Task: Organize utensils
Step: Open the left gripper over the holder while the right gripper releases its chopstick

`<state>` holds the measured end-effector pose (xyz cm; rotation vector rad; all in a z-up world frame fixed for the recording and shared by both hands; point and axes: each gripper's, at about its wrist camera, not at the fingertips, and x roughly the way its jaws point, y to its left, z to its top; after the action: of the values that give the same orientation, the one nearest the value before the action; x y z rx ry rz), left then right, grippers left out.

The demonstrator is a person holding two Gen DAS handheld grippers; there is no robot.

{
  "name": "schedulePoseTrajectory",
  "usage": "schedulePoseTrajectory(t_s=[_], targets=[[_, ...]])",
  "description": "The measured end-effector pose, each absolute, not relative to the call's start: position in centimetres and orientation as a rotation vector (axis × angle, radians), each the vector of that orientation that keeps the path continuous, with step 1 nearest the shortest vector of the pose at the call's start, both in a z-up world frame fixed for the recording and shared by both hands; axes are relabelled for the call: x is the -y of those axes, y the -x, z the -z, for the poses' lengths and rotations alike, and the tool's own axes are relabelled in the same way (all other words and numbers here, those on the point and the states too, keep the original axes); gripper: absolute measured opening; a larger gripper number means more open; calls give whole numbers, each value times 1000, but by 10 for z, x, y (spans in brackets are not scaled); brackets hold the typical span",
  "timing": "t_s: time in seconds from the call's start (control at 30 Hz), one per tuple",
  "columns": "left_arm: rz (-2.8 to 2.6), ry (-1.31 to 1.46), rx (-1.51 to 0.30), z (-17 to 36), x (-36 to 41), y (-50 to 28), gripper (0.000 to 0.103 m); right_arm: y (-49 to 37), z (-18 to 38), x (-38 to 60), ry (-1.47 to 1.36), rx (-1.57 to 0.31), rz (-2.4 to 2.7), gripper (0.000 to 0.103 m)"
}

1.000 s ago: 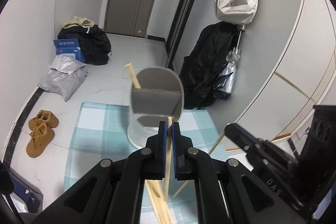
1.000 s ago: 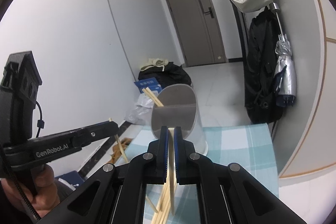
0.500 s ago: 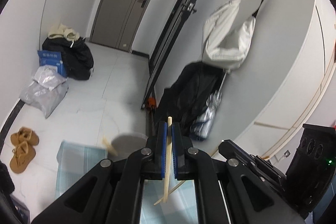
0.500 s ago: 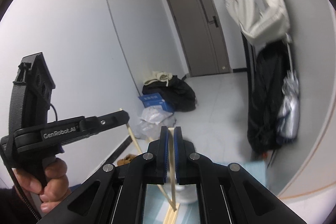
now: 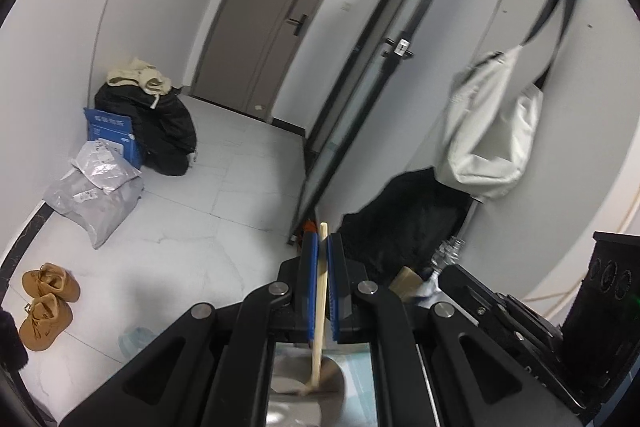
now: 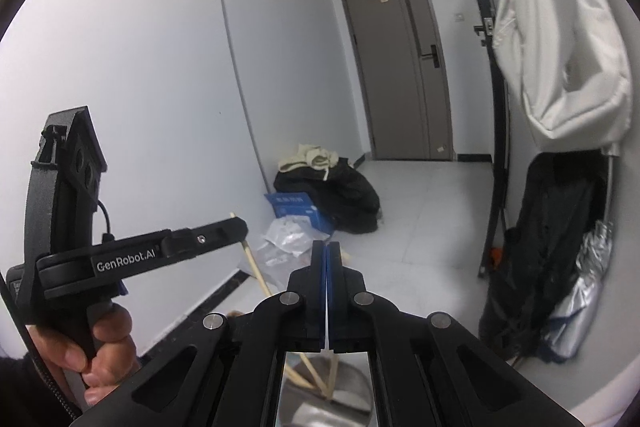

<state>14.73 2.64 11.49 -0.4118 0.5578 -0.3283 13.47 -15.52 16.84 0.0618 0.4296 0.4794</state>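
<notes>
My left gripper (image 5: 319, 241) is shut on a wooden chopstick (image 5: 319, 307) that hangs down, its lower end over the grey utensil holder (image 5: 304, 399) seen between the arms. The left gripper (image 6: 236, 227) also shows in the right wrist view, with its chopstick (image 6: 256, 269) slanting down toward the holder (image 6: 344, 399). My right gripper (image 6: 327, 247) is shut with its blue pads together and nothing showing between its tips; a chopstick (image 6: 331, 373) stands below it in the holder beside other chopsticks (image 6: 308, 371).
On the floor by the left wall lie brown shoes (image 5: 44, 299), grey parcels (image 5: 94, 195), a blue box (image 5: 110, 131) and a black bag (image 5: 160, 131). A white bag (image 5: 496, 131) and a dark coat (image 5: 404, 227) hang on the right. A folded umbrella (image 6: 580, 303) leans there.
Both grippers have risen and tilted up, so the holder has dropped to the bottom edge. The right gripper's chopstick is no longer between its pads and stands in the holder.
</notes>
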Motion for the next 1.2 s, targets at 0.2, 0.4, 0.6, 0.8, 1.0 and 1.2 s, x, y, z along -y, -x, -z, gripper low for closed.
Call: schedulePoseTrajectory(t_s=[0.2,0.4,0.6,0.8,1.0,1.2], targets=[[290,398,-568,-94,-26,-160,2,-152,-144,146,-49,-484,-509,0],[305,348,-574,-85,-20,-159,2,-149,-122,161,-108,-521,-501,0],[325,303,-613,-80,-12,-158,2,-137,-120,174,-130,-521,-485,0],[304,313,-684,-69,-17,-152,2,-125,-111,191,-172,-557,-441,3],[279,313,-740,-63,-18,-143,43,-107,-105,197,-171,-575,-413,4],[216,255,-722,-70,-16,-115,57,-87,-101,203,-202,-585,-388,19]])
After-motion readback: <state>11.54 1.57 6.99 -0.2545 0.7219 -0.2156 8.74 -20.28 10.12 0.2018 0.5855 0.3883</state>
